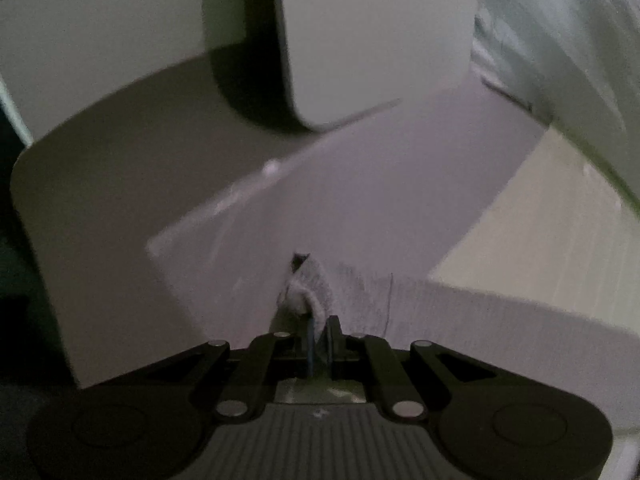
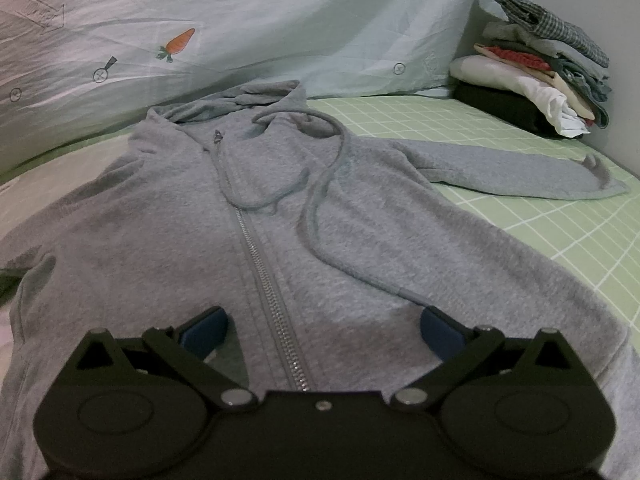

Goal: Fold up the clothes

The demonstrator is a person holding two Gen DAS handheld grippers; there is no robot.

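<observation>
A grey zip-up hoodie (image 2: 280, 220) lies spread flat, front up, across the centre of the right wrist view on a bed with a green checked sheet (image 2: 500, 140). One sleeve (image 2: 520, 172) stretches toward the right edge, and the drawstring (image 2: 316, 208) loops over the chest. The right tool (image 2: 322, 330) hangs released over the hem, blue pads wide apart on either side of the zipper (image 2: 264, 276). A stack of folded clothes (image 2: 536, 76) sits at upper right. In the blurred left wrist view, the left tool (image 1: 318, 334) is clenched on a pinch of grey fabric (image 1: 308, 292).
</observation>
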